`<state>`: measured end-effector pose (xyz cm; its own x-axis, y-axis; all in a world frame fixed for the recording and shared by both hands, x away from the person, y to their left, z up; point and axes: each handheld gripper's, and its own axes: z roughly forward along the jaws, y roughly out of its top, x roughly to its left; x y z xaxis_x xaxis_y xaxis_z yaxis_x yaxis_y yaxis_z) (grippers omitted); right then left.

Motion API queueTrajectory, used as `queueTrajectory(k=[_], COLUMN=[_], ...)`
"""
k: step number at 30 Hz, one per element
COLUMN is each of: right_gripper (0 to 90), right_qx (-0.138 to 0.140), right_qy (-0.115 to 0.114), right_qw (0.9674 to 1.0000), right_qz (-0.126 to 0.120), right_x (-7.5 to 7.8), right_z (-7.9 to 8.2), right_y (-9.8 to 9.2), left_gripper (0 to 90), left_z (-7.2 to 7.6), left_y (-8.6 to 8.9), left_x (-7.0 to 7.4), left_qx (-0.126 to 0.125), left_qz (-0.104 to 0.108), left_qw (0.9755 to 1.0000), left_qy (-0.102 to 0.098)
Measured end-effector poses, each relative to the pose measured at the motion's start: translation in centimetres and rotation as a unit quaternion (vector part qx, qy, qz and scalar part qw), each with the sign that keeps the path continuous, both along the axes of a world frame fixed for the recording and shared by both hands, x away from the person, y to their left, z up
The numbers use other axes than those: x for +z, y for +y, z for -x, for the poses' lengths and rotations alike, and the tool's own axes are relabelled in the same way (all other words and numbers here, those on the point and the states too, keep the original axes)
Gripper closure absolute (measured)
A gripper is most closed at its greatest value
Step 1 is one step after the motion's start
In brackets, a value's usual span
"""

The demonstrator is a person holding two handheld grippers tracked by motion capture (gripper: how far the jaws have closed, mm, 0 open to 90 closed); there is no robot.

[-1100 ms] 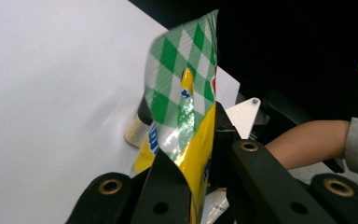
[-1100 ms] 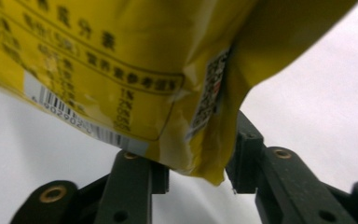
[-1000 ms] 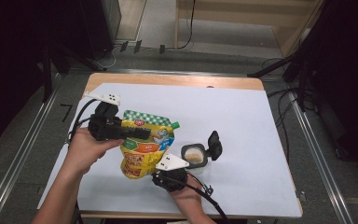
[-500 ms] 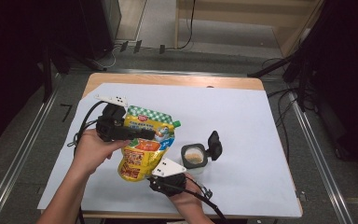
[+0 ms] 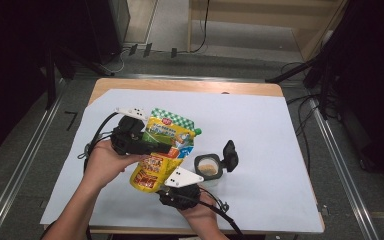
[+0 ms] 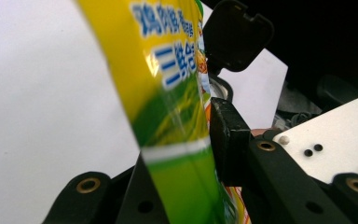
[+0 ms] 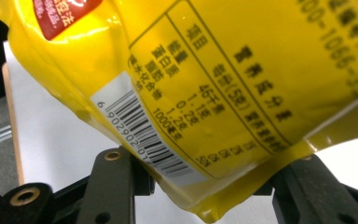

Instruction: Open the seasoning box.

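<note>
Currently the yellow pouch (image 5: 164,152) hangs tilted above the white sheet (image 5: 280,150) on the desk (image 5: 190,85), its green checkered top toward the far side and its bottom end near the person. Left tool (image 5: 150,146) reaches in from the left across the pouch's middle; in the left gripper view the pouch sits between its jaws, right pad beside the film with a slight gap, jaws have just been opening. Right tool (image 5: 172,182) is at the pouch's near bottom edge; in the right gripper view the barcode corner (image 7: 149,135) lies between the jaws, also just opening, contact unclear. Small open container (image 5: 209,168) with black flip lid (image 5: 230,155) stands just right of the pouch.
</note>
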<state>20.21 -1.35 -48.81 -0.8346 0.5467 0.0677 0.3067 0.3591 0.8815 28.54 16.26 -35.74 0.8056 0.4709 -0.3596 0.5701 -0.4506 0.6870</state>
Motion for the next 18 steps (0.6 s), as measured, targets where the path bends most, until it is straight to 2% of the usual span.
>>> queueTrajectory(k=[4, 7, 11, 16, 17, 18], right_gripper=[55.4, 55.4, 55.4, 55.6, 55.8, 55.8], right_qx=[0.006, 0.012, 0.018, 0.029, 0.037, 0.038], right_qy=[0.004, 0.017, 0.017, 0.019, 0.021, 0.021], right_qw=[1.0000, 0.9997, 0.9996, 0.9993, 0.9990, 0.9990], right_qz=[0.000, -0.011, -0.012, -0.015, -0.014, -0.014], right_x=[0.1, 0.2, 0.6, 1.1, 1.2, 1.2], right_z=[0.1, 0.4, 0.6, 1.1, 1.3, 1.4], right_y=[0.0, 0.1, 0.1, 0.2, 0.4, 0.4], left_gripper=[79.1, 78.4, 77.8, 76.7, 75.4, 75.2], left_z=[0.1, 0.0, 0.0, 0.1, 0.1, 0.1], left_y=[-0.3, -0.4, -0.5, -1.0, -1.3, -1.5], left_x=[-0.1, -0.2, -0.2, -0.4, -0.5, -0.6], left_qx=[-0.001, -0.001, -0.003, -0.007, 0.004, 0.005], left_qz=[-0.008, -0.011, -0.006, -0.014, -0.022, -0.023], left_qw=[1.0000, 0.9999, 0.9999, 0.9996, 0.9989, 0.9986], left_qy=[0.004, 0.009, 0.015, 0.021, 0.041, 0.048])
